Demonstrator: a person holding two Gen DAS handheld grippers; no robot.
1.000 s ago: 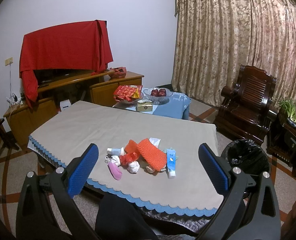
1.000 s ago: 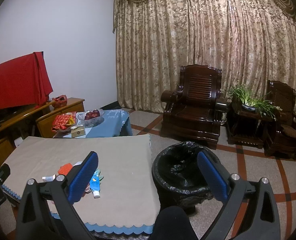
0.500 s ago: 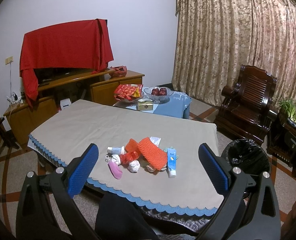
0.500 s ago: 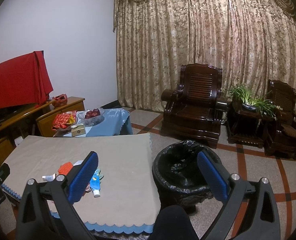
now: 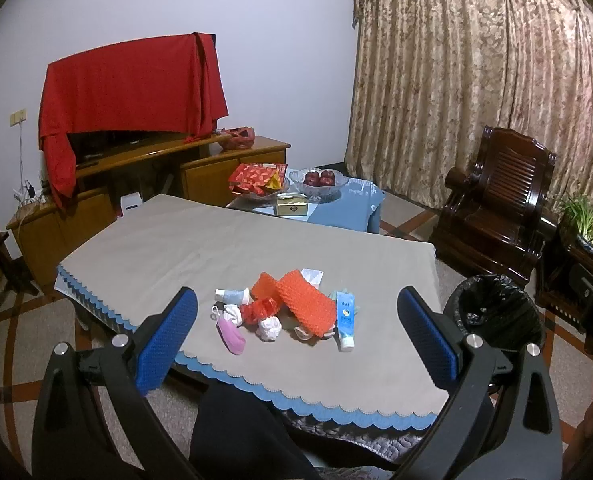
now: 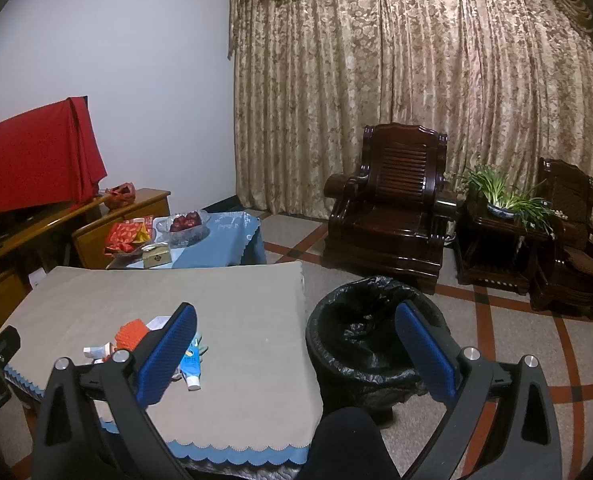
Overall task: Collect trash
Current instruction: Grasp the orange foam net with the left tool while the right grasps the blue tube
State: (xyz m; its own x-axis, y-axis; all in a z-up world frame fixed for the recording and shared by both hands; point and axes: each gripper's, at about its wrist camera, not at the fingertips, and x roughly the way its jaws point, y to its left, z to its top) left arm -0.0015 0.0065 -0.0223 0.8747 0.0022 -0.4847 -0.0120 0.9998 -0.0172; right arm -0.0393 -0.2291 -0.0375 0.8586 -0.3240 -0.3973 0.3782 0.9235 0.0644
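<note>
A pile of trash lies near the front edge of the beige-covered table (image 5: pixel 184 248): orange foam nets (image 5: pixel 306 300), a blue-and-white tube (image 5: pixel 345 316), a pink mask (image 5: pixel 230 334), crumpled white paper (image 5: pixel 268 326), a red wrapper (image 5: pixel 260 308) and a small white bottle (image 5: pixel 232 294). The tube also shows in the right wrist view (image 6: pixel 190 364). A bin with a black bag (image 6: pixel 370 346) stands on the floor right of the table; it also shows in the left wrist view (image 5: pixel 492 312). My left gripper (image 5: pixel 296 336) is open, held above and before the pile. My right gripper (image 6: pixel 294 348) is open, over the table's right edge.
A low blue-covered table (image 5: pixel 336 208) behind holds a fruit bowl (image 5: pixel 318 180), red packets (image 5: pixel 258 176) and a small gold box (image 5: pixel 292 206). A wooden cabinet with a red-draped TV (image 5: pixel 132 88) stands at the left. Dark armchairs (image 6: pixel 388 216) and a plant (image 6: pixel 500 196) stand at the right.
Both views have barely shifted; the left wrist view has crept slightly nearer the table. Both grippers stay open and nothing on the table has moved.
</note>
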